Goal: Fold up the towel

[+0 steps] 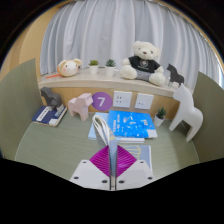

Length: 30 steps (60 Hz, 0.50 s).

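- The gripper [111,166] sat at the near edge of a pale green table [40,135], its two white fingers pointing away toward the far side.
- The fingers were drawn close together, with only a thin gap between their tips.
- A magenta ribbed pad [104,158] showed on the inner face of each finger.
- Whether the fingers had any cloth pinched between them could not be told.
- The towel [128,126], blue with white markings, lay on the table just ahead of the fingertips and slightly to their right.
- It looked folded into a rough rectangle, with white edging showing along its left side.
- A round purple disc bearing a white number 7 [101,101] stood beyond the towel, to the left.
- A small pink animal figure [80,105] stood just left of the disc.
- A book or box with a dark cover [48,113] lay further left, with a small grey figure on it.
- A white horse figure [187,110] stood on the right side of the table, well apart from the towel.
- A small potted plant [160,117] stood between the towel and the horse.
- A wooden shelf [60,82] ran along the far side.
- A white teddy bear in a dark top [146,62] sat on the shelf to the right.
- A smaller cream plush toy [68,67] lay on the shelf to the left.
- Two small green plants [94,65] stood on the shelf between the two toys.
- White curtains [100,30] hung behind everything.
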### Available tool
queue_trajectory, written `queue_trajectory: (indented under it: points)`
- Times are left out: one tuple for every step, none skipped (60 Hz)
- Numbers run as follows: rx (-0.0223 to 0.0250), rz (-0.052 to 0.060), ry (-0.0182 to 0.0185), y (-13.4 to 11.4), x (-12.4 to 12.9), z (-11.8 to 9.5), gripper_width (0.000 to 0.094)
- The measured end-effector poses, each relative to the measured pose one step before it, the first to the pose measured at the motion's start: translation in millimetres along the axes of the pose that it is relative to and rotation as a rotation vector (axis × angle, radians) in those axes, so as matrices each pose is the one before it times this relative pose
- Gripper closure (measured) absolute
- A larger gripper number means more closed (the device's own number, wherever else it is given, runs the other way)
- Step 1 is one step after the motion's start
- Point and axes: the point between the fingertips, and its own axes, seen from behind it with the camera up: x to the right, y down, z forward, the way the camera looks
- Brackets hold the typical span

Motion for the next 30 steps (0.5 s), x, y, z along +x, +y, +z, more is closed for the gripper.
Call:
queue_trajectory:
  points:
    - [0.00339,-0.0042,0.00608,-0.48,11.2,-0.5,0.0884]
    - [0.00162,-0.0028,0.00404,0.59,10.53,-0.15,0.0883]
    - [-0.00024,0.0003,0.00198,1.42,9.92,0.93,0.0884]
    - [-0.00144,0.0031,0.00015,2.37,9.03,1.37,0.0884]
    - [-0.00294,0.0048,-0.00125,3.09,8.44,1.8,0.0882]
    - [-0.00446,0.0038,-0.00242,4.13,7.9,2.46,0.0878]
    - [-0.0081,0.0045,0.00049,4.66,6.01,0.69,0.0874]
    - [-0.00735,0.0022,-0.00541,5.58,7.0,3.65,0.0868]
    - [-0.01043,0.0007,-0.00641,5.35,7.21,4.0,0.0858]
    - [-0.01087,-0.0002,-0.00396,6.87,6.07,3.43,0.0844]
    - [-0.01282,-0.0027,-0.00132,7.34,6.22,4.05,0.0824]
    - [-0.01423,-0.0051,0.00248,7.43,6.71,3.98,0.0798]
    - [-0.01511,-0.0065,0.00507,7.86,6.41,3.97,0.0768]
    - [-0.01554,-0.0077,0.00793,7.78,6.56,3.82,0.0729]
    - [-0.01484,-0.0095,0.00844,7.2,5.39,3.72,0.0688]
    - [-0.01545,-0.0119,0.0065,6.96,4.27,3.2,0.0646]
    - [-0.01483,-0.0133,0.00415,6.36,3.1,2.39,0.0607]
    - [-0.01219,-0.014,0.00144,5.35,2.31,1.96,0.0572]
    - [-0.00815,-0.0142,0.00028,3.9,1.57,1.36,0.054]
    - [-0.00465,-0.0101,0.00063,3.89,-1.07,0.34,0.0513]
    - [-0.00412,-0.0113,-0.00182,2.22,-0.14,-0.38,0.0488]
    - [0.00026,-0.0065,-0.00712,1.98,0.28,0.2,0.0466]
    - [0.00123,-0.004,-0.00504,0.02,-0.38,-1.01,0.045]
    - [0.00428,-0.0015,-0.00519,-0.95,-1.24,-1.37,0.044]
    - [0.00528,-0.001,-0.00397,-1.26,-1.11,-1.74,0.0434]
    - [0.00584,-0.0002,-0.00359,-1.62,-1.25,-2.3,0.0426]
    - [0.00564,0.0001,-0.00196,-1.7,-1.01,-2.95,0.0418]
    - [0.00587,0.0008,-0.00024,-2.07,-1.06,-3.36,0.0411]
    - [0.00652,0.0013,0.00162,-2.34,-0.76,-3.86,0.0403]
    - [0.00708,0.0014,0.00272,-3.13,-0.82,-4.44,0.0404]
